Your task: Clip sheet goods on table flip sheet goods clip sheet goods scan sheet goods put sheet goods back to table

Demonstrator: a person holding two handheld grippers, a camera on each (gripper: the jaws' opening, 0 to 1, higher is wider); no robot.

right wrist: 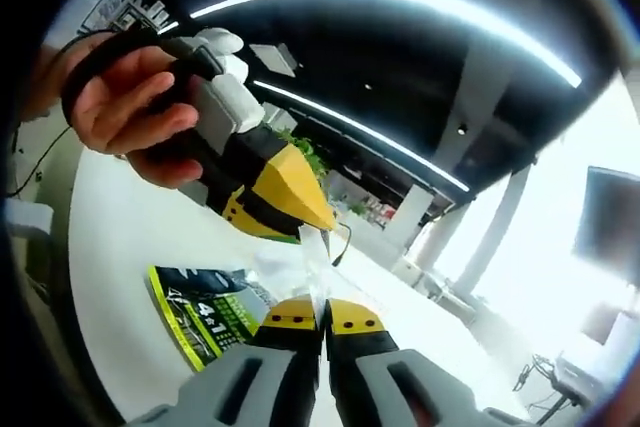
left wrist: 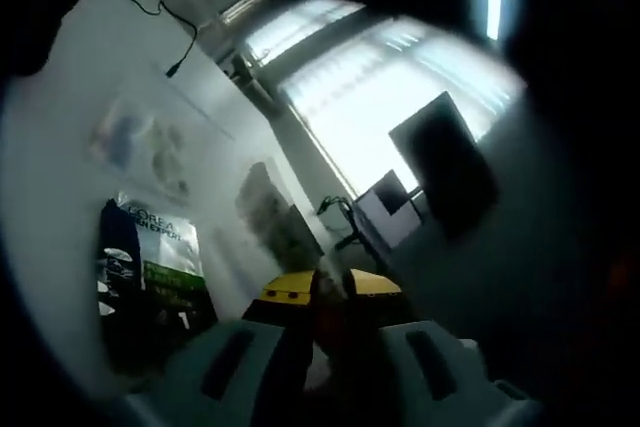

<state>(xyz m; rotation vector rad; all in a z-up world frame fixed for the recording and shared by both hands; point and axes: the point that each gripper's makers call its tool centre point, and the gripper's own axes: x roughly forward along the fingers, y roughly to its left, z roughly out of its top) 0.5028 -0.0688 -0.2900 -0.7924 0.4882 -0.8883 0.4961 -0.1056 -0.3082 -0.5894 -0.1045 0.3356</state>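
My right claw (right wrist: 323,319) was closed, its yellow tips pinched together on the near edge of a clear, crinkled sheet (right wrist: 300,265). From my right gripper view the sheet hung in the air above the white surface (right wrist: 120,267), stretched between my two claws. My left claw (right wrist: 318,219) came in from the left with its yellow nose pointing down and right, and its tip was clamped on the far edge of the same sheet. My left hand (right wrist: 125,112) gripped its handle, fingers curled round the black grip.

On the surface below and left of the sheet lay a flat packet (right wrist: 205,319) with a bright green border and white print, slightly tilted.

In my left gripper view, things were dim and blurred. My left claw (left wrist: 330,292) showed its yellow tips drawn close together with a thin pale strip of sheet (left wrist: 322,280) caught between them. My right claw's yellow tip (left wrist: 285,292) sat just beside it, touching the same strip. To the left on the surface (left wrist: 60,197) lay a dark packet (left wrist: 150,267) with white lettering and a green band. Farther off sat another flat dark packet (left wrist: 270,209) and a pale clear pouch (left wrist: 135,147). A dark monitor (left wrist: 445,162) stood on the right against bright windows.
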